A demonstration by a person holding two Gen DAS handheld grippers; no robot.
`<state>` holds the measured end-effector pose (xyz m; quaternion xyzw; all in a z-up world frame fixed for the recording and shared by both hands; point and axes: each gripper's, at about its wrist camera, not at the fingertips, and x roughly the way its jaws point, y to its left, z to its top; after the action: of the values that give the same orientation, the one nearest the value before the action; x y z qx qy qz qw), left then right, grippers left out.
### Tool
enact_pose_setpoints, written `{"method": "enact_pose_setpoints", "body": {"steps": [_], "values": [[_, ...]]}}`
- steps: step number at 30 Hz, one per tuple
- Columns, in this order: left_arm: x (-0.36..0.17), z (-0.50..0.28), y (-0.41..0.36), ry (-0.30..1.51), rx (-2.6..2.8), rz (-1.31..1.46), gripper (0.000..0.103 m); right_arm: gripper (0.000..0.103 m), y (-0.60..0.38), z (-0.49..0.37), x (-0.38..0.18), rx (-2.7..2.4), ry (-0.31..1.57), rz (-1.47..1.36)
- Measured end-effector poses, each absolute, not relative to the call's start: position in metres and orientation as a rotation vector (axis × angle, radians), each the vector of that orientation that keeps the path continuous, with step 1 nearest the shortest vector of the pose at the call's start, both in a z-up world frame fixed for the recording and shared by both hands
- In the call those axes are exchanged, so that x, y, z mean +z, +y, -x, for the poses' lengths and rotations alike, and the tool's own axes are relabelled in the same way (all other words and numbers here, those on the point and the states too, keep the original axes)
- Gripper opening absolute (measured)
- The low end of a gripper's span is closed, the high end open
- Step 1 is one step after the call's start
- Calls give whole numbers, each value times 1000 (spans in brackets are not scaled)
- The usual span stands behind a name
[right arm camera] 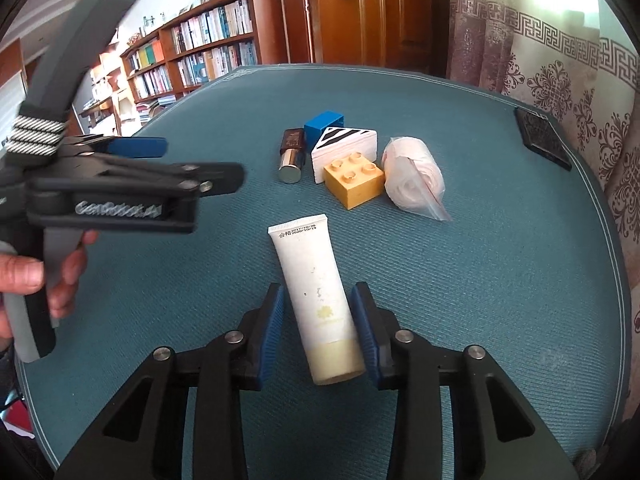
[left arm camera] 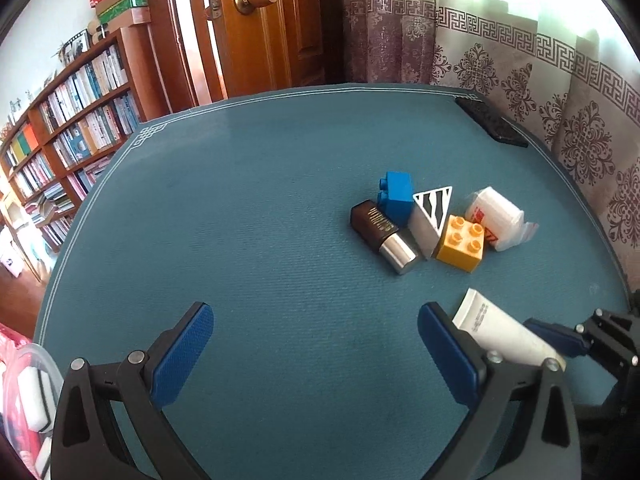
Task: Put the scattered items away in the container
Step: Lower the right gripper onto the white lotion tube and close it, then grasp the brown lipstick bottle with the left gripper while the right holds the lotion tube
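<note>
A white tube (right arm camera: 316,284) lies on the blue mat (right arm camera: 200,320), cap end toward me. My right gripper (right arm camera: 318,300) is open and straddles it: the right pad touches the tube and a thin gap shows at the left pad. Farther back sit a blue brick (right arm camera: 324,126), a brown-and-silver cylinder (right arm camera: 291,156), a zebra-striped white wedge (right arm camera: 344,146), a yellow brick (right arm camera: 354,182) and a bagged white roll (right arm camera: 414,178), all close together. My left gripper (left arm camera: 316,312) hovers open over bare mat, left of the tube (left arm camera: 500,332). A clear container (left arm camera: 40,350) shows at the lower left edge.
A black flat object (left arm camera: 490,122) lies at the mat's far right corner. A hand (right arm camera: 24,276) holds the left gripper (right arm camera: 204,160) at the left. A bookshelf (left arm camera: 72,128), a wooden door (left arm camera: 256,28) and a patterned curtain (left arm camera: 560,92) stand behind the table.
</note>
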<state>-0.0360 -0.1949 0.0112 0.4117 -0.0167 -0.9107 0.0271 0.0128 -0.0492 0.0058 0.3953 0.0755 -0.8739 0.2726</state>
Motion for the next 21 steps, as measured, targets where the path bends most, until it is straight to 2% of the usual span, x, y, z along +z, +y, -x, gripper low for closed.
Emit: {"method": "enact_pose_setpoints", "body": {"steps": [6, 21], "values": [[8, 64, -187, 27, -2803, -1303, 103, 38, -43, -8, 8, -2330, 111, -1070], [-7, 99, -183, 52, -2740, -1294, 103, 38, -43, -9, 3, -2345, 68, -1070]]}}
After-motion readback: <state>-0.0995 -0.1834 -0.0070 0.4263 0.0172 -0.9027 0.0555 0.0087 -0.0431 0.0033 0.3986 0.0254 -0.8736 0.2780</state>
